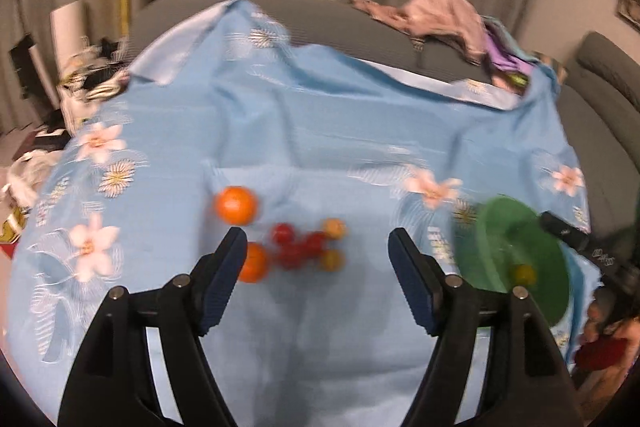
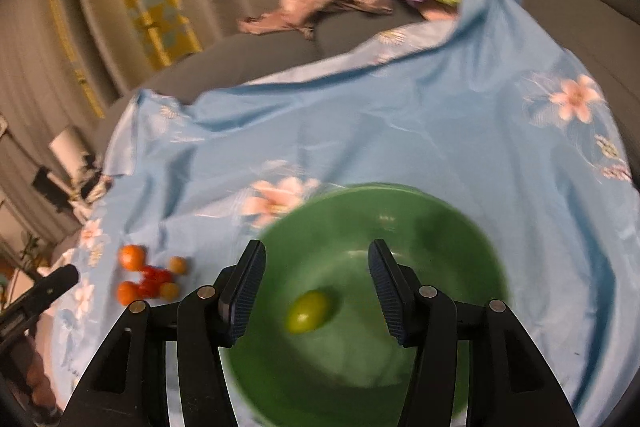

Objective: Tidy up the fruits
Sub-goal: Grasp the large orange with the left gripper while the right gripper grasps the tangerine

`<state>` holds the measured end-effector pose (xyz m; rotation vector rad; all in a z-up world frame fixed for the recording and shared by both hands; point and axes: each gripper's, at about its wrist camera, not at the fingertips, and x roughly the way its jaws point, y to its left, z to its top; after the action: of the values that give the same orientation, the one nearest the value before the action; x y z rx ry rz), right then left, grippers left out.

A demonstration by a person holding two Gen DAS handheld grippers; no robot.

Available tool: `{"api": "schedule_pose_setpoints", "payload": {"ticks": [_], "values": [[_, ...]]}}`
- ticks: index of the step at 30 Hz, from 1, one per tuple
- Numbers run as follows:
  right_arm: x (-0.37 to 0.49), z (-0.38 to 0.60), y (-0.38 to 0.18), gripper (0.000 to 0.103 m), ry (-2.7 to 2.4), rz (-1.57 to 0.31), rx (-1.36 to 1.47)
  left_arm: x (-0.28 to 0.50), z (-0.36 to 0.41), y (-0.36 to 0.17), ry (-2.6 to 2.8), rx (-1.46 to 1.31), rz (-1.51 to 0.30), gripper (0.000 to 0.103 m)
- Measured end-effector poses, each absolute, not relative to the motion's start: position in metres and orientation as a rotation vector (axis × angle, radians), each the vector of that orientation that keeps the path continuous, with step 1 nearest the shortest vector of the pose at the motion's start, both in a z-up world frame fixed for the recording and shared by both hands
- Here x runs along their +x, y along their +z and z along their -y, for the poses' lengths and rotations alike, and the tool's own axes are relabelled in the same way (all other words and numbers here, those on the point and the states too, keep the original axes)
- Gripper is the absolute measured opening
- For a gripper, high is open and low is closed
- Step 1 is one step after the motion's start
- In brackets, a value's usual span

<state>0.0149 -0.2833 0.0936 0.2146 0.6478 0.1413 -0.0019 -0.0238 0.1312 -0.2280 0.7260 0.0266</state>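
Right wrist view: right gripper (image 2: 316, 279) hangs part-open and empty above the green bowl (image 2: 460, 227), where one green fruit (image 2: 308, 311) lies, while the left gripper (image 1: 318, 259), wide and empty, faces the fruit cluster (image 1: 296, 247) mid-bedsheet (image 1: 320, 127), apparently for collection.

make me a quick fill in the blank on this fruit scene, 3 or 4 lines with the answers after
1. The only fruit inside the green bowl is coloured ____.
2. The fruit cluster lies on a floral cloth whose ground colour is ____.
3. The number of large orange fruits in that cluster is ____.
4. Nothing sits between the jaws of the left gripper, so they are ____.

Missing words: green; blue; two; open
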Motion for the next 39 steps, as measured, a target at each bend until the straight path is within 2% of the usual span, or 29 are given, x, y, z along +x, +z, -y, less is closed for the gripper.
{"api": "schedule_pose_setpoints", "payload": {"ticks": [9,12,16,19,22,30,39], "values": [[0.027,0.21,0.085,0.054,0.309,-0.696,0.15,0.013,-0.027,0.087,0.064,-0.353,-0.821,0.071],[0.035,0.188,0.078,0.054,0.361,-0.738,0.159,0.024,-0.028,0.072,0.052,-0.383,-0.87,0.065],[0.037,0.169,0.071,0.054,0.389,-0.759,0.137,0.041,-0.021,0.053,0.033,-0.37,-0.929,0.062],[0.044,0.157,0.065,0.054,0.43,-0.795,0.148,0.054,-0.02,0.04,0.028,-0.376,-0.97,0.057],[0.055,0.144,0.062,0.054,0.449,-0.828,0.139,0.064,-0.02,0.026,0.03,-0.383,-1.019,0.044],[0.107,0.085,0.057,0.054,0.571,-0.923,0.156,0.056,-0.033,0.029,0.051,-0.433,-1.025,0.04],[0.144,0.005,0.032,0.054,0.607,-1.018,0.044,0.019,-0.063,0.067,0.127,-0.487,-0.911,0.041]]}}
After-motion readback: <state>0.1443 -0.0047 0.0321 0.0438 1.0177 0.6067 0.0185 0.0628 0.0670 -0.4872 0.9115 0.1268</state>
